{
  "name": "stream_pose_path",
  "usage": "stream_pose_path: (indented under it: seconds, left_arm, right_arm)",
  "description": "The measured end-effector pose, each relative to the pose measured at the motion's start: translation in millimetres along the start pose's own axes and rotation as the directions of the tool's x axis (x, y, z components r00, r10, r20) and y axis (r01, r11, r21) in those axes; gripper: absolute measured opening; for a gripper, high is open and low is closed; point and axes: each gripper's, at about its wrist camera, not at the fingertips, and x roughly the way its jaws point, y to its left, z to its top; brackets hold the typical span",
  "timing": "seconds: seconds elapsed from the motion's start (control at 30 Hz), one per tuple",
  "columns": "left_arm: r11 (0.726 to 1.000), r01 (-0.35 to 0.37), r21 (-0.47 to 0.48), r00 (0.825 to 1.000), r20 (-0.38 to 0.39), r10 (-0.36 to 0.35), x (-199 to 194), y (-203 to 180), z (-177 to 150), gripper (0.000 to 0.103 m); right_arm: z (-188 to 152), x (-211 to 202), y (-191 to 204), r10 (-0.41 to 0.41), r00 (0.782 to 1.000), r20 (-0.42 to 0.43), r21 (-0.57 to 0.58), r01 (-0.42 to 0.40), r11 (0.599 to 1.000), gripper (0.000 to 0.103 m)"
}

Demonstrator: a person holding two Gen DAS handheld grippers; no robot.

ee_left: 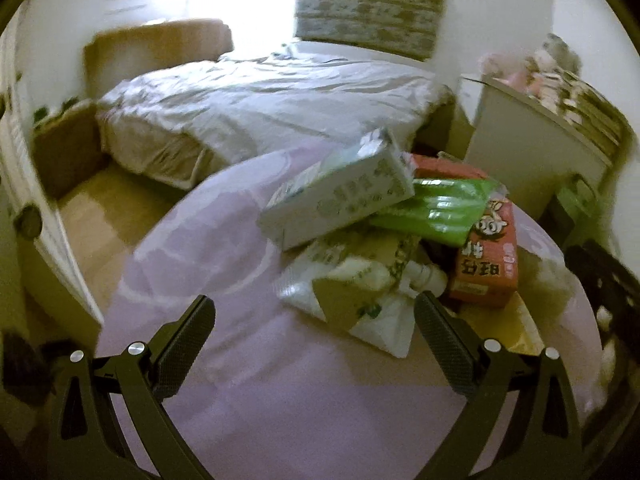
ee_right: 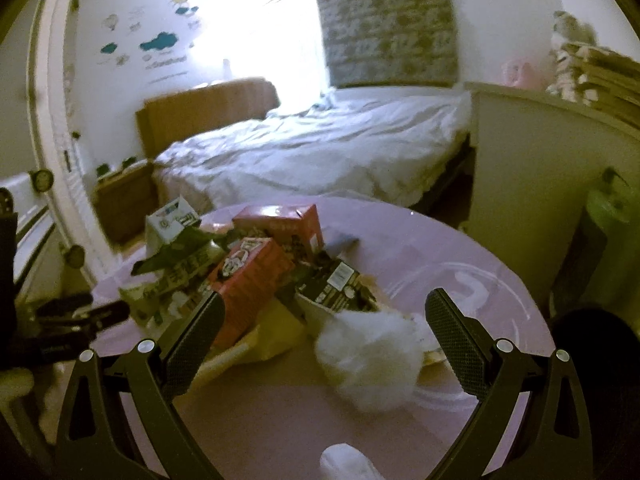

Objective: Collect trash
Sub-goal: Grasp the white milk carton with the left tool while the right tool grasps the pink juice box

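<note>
Hovering over a round pink rug [ee_left: 224, 360], the left gripper [ee_left: 314, 320] had its two fingers spread wide with nothing between them. Just beyond its right finger lay the trash pile: a white carton [ee_left: 340, 196] rested tilted on top, a green wrapper [ee_left: 436, 208] lay to its right, a red snack box [ee_left: 488, 256] stood at the far right of the heap, and a crumpled white bag [ee_left: 360, 296] with a brown cardboard scrap sat nearest the fingers. A small white bottle [ee_left: 428, 278] poked out between the bag and the red box.

From the right wrist view, the right gripper [ee_right: 325, 316] was likewise spread apart and empty. A fluffy white wad [ee_right: 372, 360], blurred, sat on the rug between its fingers, closer to the right one. Behind it lay a dark printed wrapper [ee_right: 340, 284], and a yellow sheet [ee_right: 272, 340] lay near the left finger, just under a red box [ee_right: 250, 276]. A second red box [ee_right: 288, 220] stood farther back, with the white carton [ee_right: 170, 220] at the far left of the pile.

Beyond the rug stood a bed [ee_right: 320, 152] with rumpled white bedding, and a white cabinet [ee_right: 540, 168] rose at the right.
</note>
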Motion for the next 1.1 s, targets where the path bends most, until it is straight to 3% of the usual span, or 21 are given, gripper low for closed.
stream_pose_path:
  seconds: [0.17, 0.3, 0.4, 0.5, 0.67, 0.7, 0.77, 0.83, 1.0, 1.07, 1.1]
  left_arm:
    - [0.983, 0.087, 0.160, 0.994, 0.050, -0.096, -1, 5, 32, 0.098]
    - [0.904, 0.115, 0.412, 0.985, 0.067, -0.156, 8, 0, 60, 0.098]
    - [0.830, 0.193, 0.524, 0.974, -0.002, -0.225, 30, -4, 72, 0.098]
    - [0.783, 0.280, 0.556, 0.954, -0.073, -0.289, 53, -3, 81, 0.098]
    - [0.748, 0.392, 0.536, 0.916, -0.151, -0.371, 73, 0, 83, 0.098]
    - [0.739, 0.405, 0.538, 0.910, -0.163, -0.381, 76, -1, 82, 0.098]
    - [0.731, 0.432, 0.528, 0.899, -0.184, -0.398, 78, 2, 79, 0.095]
    - [0.726, 0.469, 0.503, 0.881, -0.207, -0.426, 82, 4, 82, 0.084]
    - [0.753, 0.454, 0.477, 0.889, -0.184, -0.420, 81, 1, 83, 0.075]
    - [0.770, 0.458, 0.444, 0.887, -0.169, -0.430, 80, 2, 84, 0.065]
    - [0.778, 0.460, 0.427, 0.886, -0.165, -0.433, 80, 2, 85, 0.052]
  right_arm:
    - [39, 14, -13, 0.130, 0.989, -0.064, -0.036, -0.132, 0.991, 0.099]
    - [82, 51, -13, 0.243, 0.953, -0.179, -0.078, -0.260, 0.962, 0.098]
    - [101, 83, -5, 0.257, 0.930, -0.262, -0.155, -0.303, 0.940, 0.097]
    - [110, 116, 5, 0.277, 0.893, -0.354, -0.209, -0.365, 0.907, 0.089]
    - [106, 154, 24, 0.292, 0.846, -0.447, -0.238, -0.427, 0.872, 0.088]
    - [106, 160, 27, 0.298, 0.835, -0.463, -0.237, -0.441, 0.866, 0.083]
    - [100, 169, 30, 0.302, 0.820, -0.486, -0.227, -0.453, 0.862, 0.067]
    - [96, 172, 31, 0.309, 0.815, -0.490, -0.219, -0.458, 0.861, 0.066]
    - [83, 165, 39, 0.341, 0.798, -0.497, -0.194, -0.486, 0.852, 0.051]
    - [81, 159, 38, 0.334, 0.806, -0.489, -0.197, -0.475, 0.858, 0.044]
    - [80, 156, 38, 0.327, 0.813, -0.483, -0.191, -0.462, 0.866, 0.042]
